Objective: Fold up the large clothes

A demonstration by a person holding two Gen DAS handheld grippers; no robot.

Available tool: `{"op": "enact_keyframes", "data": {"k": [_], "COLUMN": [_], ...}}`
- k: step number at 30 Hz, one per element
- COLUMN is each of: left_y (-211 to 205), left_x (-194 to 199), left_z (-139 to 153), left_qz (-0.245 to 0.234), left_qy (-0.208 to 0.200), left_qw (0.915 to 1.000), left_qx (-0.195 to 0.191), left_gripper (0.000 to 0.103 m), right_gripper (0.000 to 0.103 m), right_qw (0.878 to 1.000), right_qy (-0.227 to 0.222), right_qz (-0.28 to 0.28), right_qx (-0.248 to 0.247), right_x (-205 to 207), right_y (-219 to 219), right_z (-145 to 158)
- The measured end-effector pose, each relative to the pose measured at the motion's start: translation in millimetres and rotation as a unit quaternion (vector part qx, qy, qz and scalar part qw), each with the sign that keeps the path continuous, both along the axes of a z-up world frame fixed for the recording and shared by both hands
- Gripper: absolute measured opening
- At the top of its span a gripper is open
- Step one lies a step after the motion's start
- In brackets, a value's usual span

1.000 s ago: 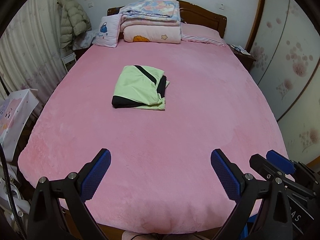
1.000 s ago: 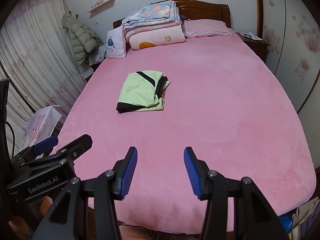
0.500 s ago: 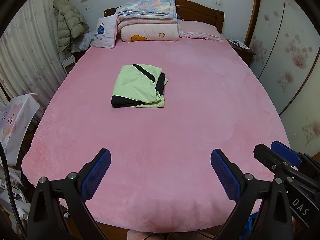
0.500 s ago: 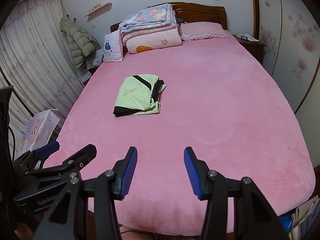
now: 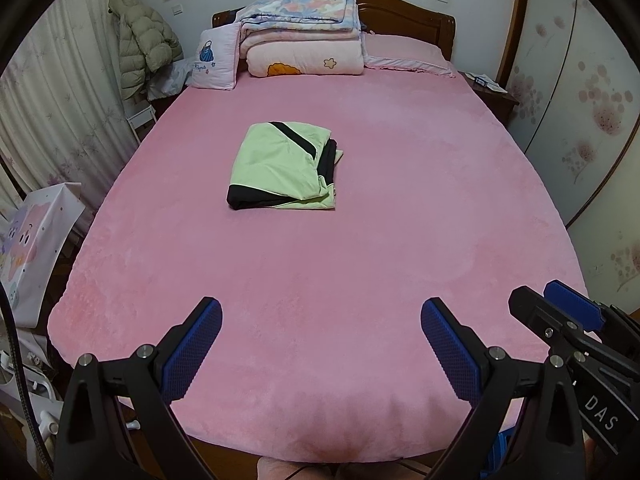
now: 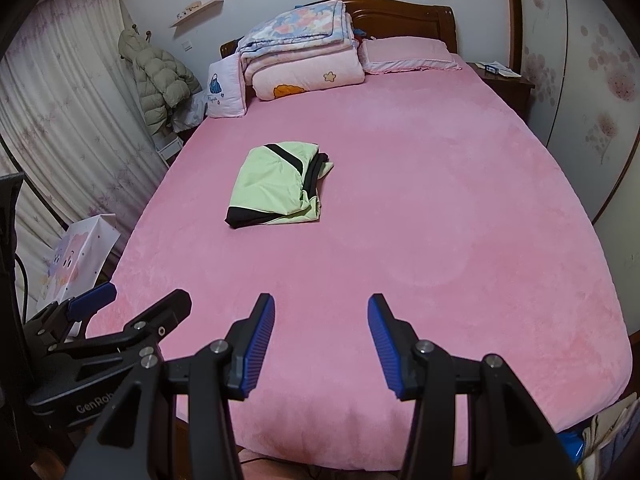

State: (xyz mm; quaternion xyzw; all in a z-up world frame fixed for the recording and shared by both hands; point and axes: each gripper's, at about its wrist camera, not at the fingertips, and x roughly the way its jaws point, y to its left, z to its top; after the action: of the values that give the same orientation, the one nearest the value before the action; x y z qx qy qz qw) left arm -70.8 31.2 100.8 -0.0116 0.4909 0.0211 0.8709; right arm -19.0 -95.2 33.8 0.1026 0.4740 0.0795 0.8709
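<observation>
Left wrist view. Left gripper [image 5: 320, 334]: jaws spread wide, blue pads bare, nothing between them, held over the foot of the bed [image 5: 440, 220]. Right gripper [image 5: 560, 312]: seen side-on at the lower right edge, just beside the left one. Folded garment [image 5: 282, 166]: light green with black bands, a flat rectangular bundle lying on the pink cover around mid-bed, a little toward the left side, well apart from both grippers. Stacked quilts [image 5: 304, 36]: piled at the headboard [image 5: 408, 16]. Small cushion [image 5: 214, 60]: leaning to the left of the quilts. Pink pillow [image 5: 404, 54]: to their right. Padded coat [image 5: 144, 48]: hanging by the curtain.

Right wrist view. Right gripper [image 6: 321, 334]: jaws apart, narrower than the left pair, empty. Left gripper [image 6: 128, 304]: at the lower left, fingers parted. Folded garment [image 6: 276, 184]: same placement on the bed [image 6: 460, 220], layered edges facing right. Nightstand [image 6: 500, 78]: right of the headboard, carrying small items, possibly papers. Printed bag [image 6: 76, 260]: on the floor at the bed's left side.
</observation>
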Motion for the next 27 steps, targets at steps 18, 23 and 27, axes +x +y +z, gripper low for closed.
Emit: {"op": "enact_keyframes", "data": {"k": [18,23,27], "left_y": [-2.3,-3.5,-3.2], "left_x": [-0.5,-1.5,-1.5], "left_z": [-0.2,-1.0,-1.7], "left_qz": [0.003,0.004,0.005], "left_qy": [0.005,0.006,0.008], "left_qw": [1.0000,1.0000,0.9999], "left_qx": [0.000,0.000,-0.002], "left_gripper": [0.099,0.099,0.099], "right_gripper": [0.049,0.049,0.049], "right_qw": [1.000,1.000,1.000], "right_qy": [0.003,0.003,0.003], "right_qz": [0.001,0.001,0.002], "right_qx": [0.001,0.001,0.001], "right_x": [1.8,1.9,2.1], "right_y": [2.7,2.1,2.0], "right_z": [-0.3,0.0,0.0]}}
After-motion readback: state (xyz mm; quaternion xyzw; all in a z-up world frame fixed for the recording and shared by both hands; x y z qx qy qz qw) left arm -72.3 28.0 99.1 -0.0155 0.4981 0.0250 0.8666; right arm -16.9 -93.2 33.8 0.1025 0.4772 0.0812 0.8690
